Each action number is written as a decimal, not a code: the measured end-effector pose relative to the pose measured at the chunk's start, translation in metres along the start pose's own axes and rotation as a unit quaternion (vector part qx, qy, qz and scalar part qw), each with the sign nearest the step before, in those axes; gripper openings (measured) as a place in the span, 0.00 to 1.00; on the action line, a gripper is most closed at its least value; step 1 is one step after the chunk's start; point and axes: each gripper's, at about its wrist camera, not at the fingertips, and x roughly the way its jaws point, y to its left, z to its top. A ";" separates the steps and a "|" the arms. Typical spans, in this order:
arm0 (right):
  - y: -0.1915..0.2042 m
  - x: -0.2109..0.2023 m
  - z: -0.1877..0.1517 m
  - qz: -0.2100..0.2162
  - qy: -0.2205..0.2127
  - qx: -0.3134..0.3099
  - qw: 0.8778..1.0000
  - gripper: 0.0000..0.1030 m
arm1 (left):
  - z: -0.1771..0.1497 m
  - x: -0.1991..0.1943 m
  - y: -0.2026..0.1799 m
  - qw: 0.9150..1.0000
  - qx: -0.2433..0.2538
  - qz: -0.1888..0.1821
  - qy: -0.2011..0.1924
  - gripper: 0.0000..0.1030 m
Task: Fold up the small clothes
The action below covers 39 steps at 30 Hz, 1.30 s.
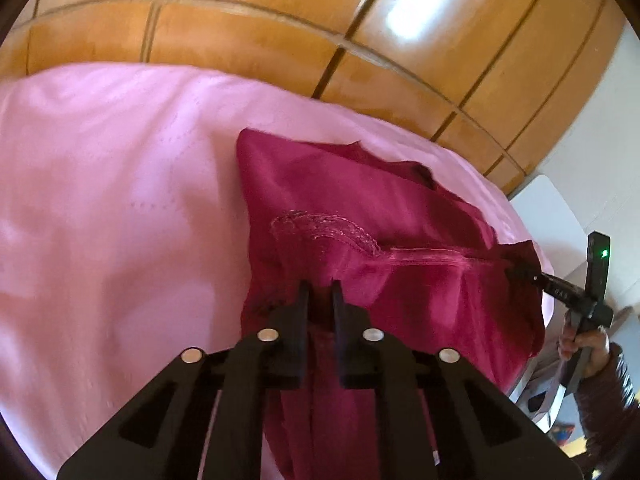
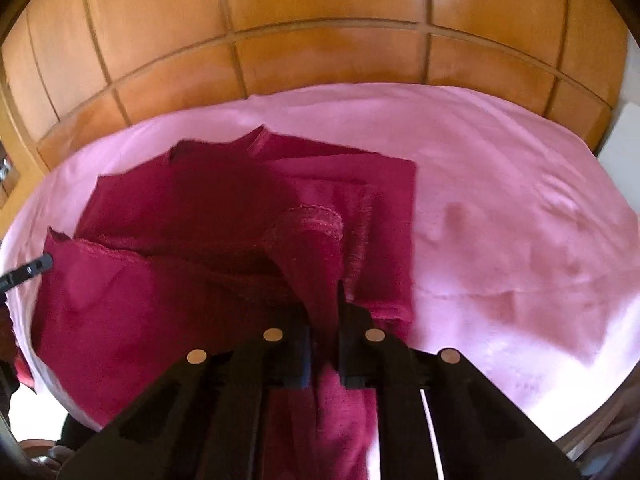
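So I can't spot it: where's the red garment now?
The crimson garment lies on the pink sheet, near edge pinched by both grippers, wooden panelling behind.

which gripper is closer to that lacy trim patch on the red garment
Left. The left gripper pinches the dark red garment just below the lacy trim patch. The right gripper grips the garment's far right edge, well away from the trim.

Standing behind the bed, filling the far side: glossy orange-brown wooden panelling (image 2: 320,52), divided by grooves into rectangles. Catching bright window-like reflections high up (image 1: 416,20). Spreading smooth across the bed: a pale pink sheet (image 2: 520,220), lightly creased. Showing at the right edge: a white wall (image 1: 624,140).
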 end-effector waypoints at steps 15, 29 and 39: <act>-0.028 -0.035 0.074 0.057 -0.090 0.065 0.992 0.08 | 0.056 -0.040 -0.024 0.994 0.044 0.031 -0.097 0.07; -0.046 0.122 0.133 -0.003 0.017 0.097 0.995 0.08 | 0.123 0.107 0.032 0.987 0.011 0.159 0.004 0.07; -0.062 0.071 0.102 0.037 -0.002 0.085 0.996 0.51 | 0.102 0.068 0.031 0.992 -0.003 0.124 0.004 0.21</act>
